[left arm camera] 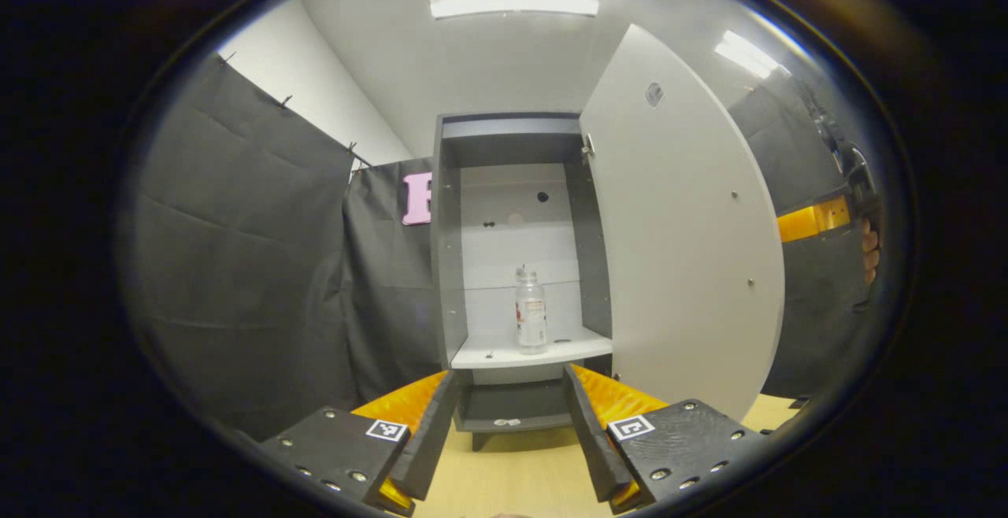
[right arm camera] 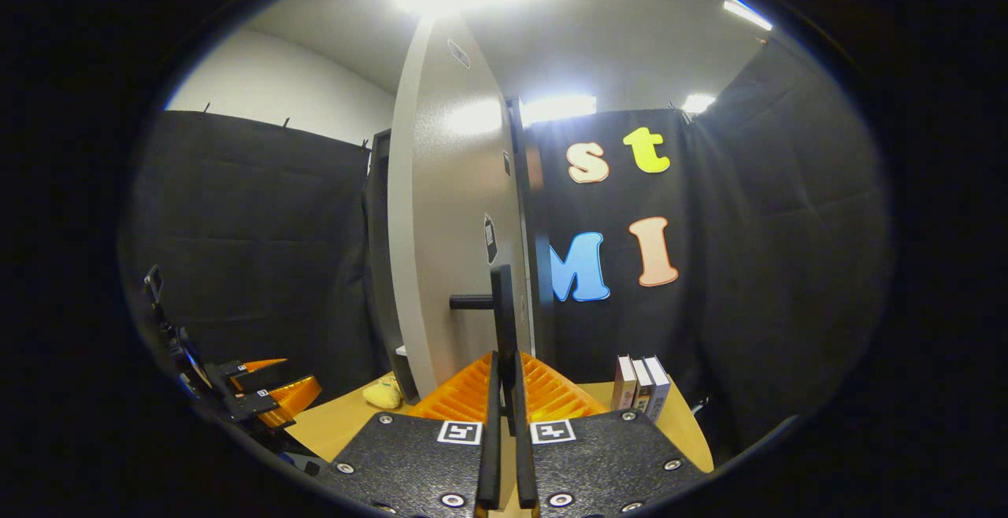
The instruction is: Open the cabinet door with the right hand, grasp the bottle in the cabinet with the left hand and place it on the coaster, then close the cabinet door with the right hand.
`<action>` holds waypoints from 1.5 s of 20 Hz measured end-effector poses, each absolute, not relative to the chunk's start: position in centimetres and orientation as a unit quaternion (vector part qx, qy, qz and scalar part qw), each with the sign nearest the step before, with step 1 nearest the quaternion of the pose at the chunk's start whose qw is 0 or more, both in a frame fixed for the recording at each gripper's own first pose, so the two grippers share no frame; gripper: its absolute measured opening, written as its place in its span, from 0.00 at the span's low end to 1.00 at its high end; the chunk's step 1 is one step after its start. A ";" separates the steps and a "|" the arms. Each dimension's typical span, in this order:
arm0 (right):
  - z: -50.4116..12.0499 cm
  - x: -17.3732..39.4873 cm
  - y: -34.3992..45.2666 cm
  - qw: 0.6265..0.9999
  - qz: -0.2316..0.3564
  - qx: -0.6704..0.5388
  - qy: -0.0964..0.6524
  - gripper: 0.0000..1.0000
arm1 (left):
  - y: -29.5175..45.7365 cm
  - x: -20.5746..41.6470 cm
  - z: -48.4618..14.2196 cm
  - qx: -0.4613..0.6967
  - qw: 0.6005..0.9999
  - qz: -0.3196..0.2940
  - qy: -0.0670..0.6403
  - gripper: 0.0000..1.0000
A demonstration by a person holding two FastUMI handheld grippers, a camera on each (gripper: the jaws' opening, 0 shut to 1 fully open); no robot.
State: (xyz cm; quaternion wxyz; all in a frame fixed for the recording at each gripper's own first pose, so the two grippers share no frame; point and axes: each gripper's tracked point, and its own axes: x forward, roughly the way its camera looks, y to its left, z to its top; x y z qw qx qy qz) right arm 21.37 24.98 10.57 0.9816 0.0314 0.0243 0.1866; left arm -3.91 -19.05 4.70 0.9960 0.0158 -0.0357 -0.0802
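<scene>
Left gripper view looks into the cabinet, which stands on the table with its door swung wide to the right. Inside, the bottle stands upright on the white shelf, near the shelf's front edge and slightly right of centre, touching nothing else. The left gripper hangs in front of the cabinet, well short of the bottle, its jaws spread wide with nothing between them. At the far right edge, past the door, part of the right gripper and the hand holding it show. In the right gripper view the door is seen nearly edge-on, and the right gripper has its jaws drawn narrow, clamped on the vertical bar of the door's handle. Three books stand together on the table to the right, and a small yellow thing lies by the cabinet's foot. The left gripper shows low on the left.
</scene>
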 end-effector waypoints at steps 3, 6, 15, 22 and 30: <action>10.6 21.8 23.5 0.988 0.153 0.016 0.014 0.36 | -19.9 -0.4 5.2 -0.005 0.994 -0.102 -0.029 0.77; 11.0 22.0 20.6 0.996 0.089 -0.001 -0.009 0.94 | -19.9 3.8 6.3 -0.011 0.993 -0.110 -0.033 0.81; 7.9 19.5 14.0 0.997 -0.070 0.014 0.014 0.96 | -23.2 17.9 7.3 -0.034 0.983 -0.176 -0.036 0.77; 6.1 17.9 11.8 0.985 -0.171 0.026 0.019 0.96 | -26.9 25.5 4.8 -0.033 0.973 -0.227 -0.021 0.81; 3.5 17.7 11.3 0.973 -0.226 0.023 0.046 0.95 | -28.6 32.0 0.5 -0.016 0.977 -0.211 0.011 0.77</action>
